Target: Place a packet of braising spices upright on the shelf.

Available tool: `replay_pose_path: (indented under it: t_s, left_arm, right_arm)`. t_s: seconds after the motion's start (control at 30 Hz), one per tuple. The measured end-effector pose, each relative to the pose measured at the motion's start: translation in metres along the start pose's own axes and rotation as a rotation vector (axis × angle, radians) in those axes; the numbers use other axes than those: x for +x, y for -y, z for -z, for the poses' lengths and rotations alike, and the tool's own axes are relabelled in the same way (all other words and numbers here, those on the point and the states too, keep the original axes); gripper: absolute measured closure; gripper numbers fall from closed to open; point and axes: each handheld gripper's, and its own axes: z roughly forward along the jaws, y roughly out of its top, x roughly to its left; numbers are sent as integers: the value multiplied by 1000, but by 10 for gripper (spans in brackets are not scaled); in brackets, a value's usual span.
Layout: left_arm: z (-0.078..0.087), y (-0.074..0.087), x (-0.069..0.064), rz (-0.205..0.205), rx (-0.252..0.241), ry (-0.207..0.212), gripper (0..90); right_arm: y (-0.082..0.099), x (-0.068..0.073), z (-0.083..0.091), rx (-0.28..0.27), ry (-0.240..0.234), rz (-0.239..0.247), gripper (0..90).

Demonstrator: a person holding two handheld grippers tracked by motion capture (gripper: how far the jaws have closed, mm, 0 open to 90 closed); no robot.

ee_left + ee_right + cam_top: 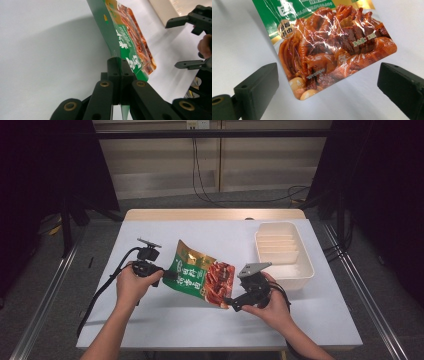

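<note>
A green and gold snack packet (202,275) printed with braised meat is lifted off the white table (165,320) and tilted. My left gripper (169,275) is shut on its left edge; in the left gripper view the black jaws (121,68) pinch the green border of the packet (125,37). My right gripper (231,305) stands open at the packet's lower right corner. In the right gripper view the right gripper (327,75) has its two pads wide apart, and the packet's meat-printed corner (329,50) hangs between them, clear of both.
A white plastic tray (305,270) with ribbed dividers sits at the table's right side, just behind my right hand. The right gripper (171,45) also shows at the far right of the left gripper view. Cables trail off the table's left edge.
</note>
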Motion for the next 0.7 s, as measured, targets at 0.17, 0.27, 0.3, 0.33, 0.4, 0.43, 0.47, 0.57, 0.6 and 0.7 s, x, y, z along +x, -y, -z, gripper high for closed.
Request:
replay_pose_path:
  t_s: [0.17, 0.27, 0.3, 0.33, 0.4, 0.43, 0.47, 0.57, 0.6, 0.7]
  left_arm:
    - [11, -10, -7, -30, 27, -21, 900]
    - [20, -21, -17, -72, 52, -39, 900]
    - [20, -21, -17, -72, 52, -39, 900]
    - [22, -24, -20, -84, 64, -38, 900]
    - [28, -32, -28, -104, 89, -39, 900]
    - [29, -35, -31, -105, 87, -39, 900]
    - [29, -35, -31, -105, 87, -39, 900]
    - [37, -43, -38, -127, 105, -32, 900]
    - [37, -43, -38, -127, 105, -32, 900]
    - [42, -51, -45, -155, 132, -35, 900]
  right_arm:
    - [-1, 2, -2, 9, -11, 1, 34]
    - [-2, 2, -3, 6, -20, 5, 35]
    - [-2, 2, -3, 6, -20, 5, 35]
    - [-3, 1, -3, 10, -17, 8, 35]
    - [-7, 2, -2, 10, -21, 7, 44]
    - [-8, 2, -1, 5, -24, 13, 45]
    - [-8, 2, -1, 5, -24, 13, 45]
    - [-19, 2, 2, 5, -31, 34, 44]
    - [-19, 2, 2, 5, -31, 34, 44]
    - [-29, -1, 5, 7, -44, 41, 42]
